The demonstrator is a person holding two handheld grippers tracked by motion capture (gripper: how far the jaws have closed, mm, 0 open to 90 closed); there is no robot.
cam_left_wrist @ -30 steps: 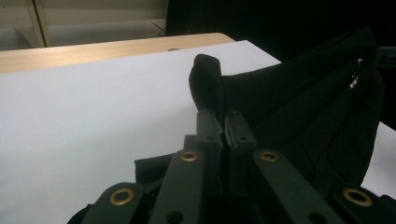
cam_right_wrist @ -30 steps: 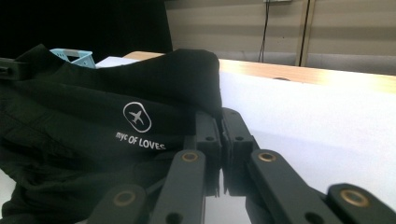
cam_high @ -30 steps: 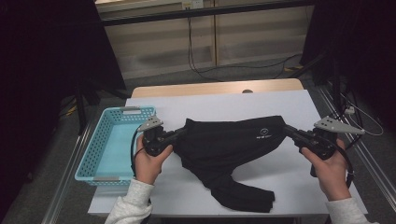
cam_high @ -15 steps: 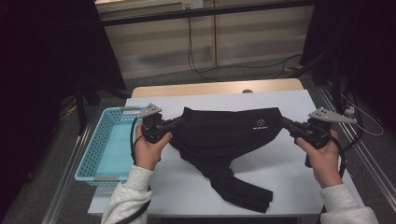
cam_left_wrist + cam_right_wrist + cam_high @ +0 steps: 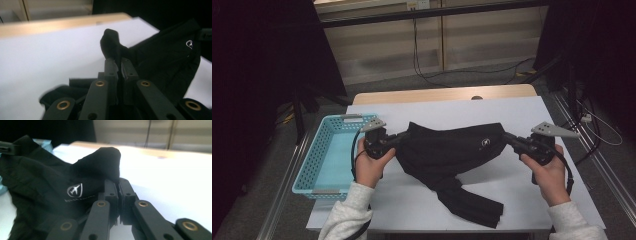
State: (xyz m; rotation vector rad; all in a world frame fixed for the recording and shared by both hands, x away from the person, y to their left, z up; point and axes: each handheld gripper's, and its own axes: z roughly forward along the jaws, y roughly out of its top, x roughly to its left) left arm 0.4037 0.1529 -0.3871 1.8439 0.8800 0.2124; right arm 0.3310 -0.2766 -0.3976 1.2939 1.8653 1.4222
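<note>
Between the two pairs of jaws hangs a black garment (image 5: pixel 452 160), and both grips are tight. On the left gripper (image 5: pixel 401 139), the jaws are clenched on a bunched corner of the cloth; the left gripper view shows a knob of fabric poking up just past the pads, with the rest falling away to the right. Over on the right gripper (image 5: pixel 506 137), same story: jaws pinched hard on the opposite corner, a dark fold bulging above the tips in the right gripper view, and a small white aeroplane logo (image 5: pixel 74 190) sitting on the cloth just beside them.

Out from the grips, the garment is stretched across the middle of the bench (image 5: pixel 522 107), its top edge pulled nearly straight from one gripper to the other. The lower part sags and trails toward the near edge, ending in a folded strip lying flat on the white surface. Each hand wraps its gripper's body, the left hand (image 5: pixel 371 165) and right hand (image 5: pixel 548 170) coming up from pale sleeves. Beside the left hand, a light blue basket (image 5: pixel 319 165) sits at the bench's left edge, just apart from the cloth.
</note>
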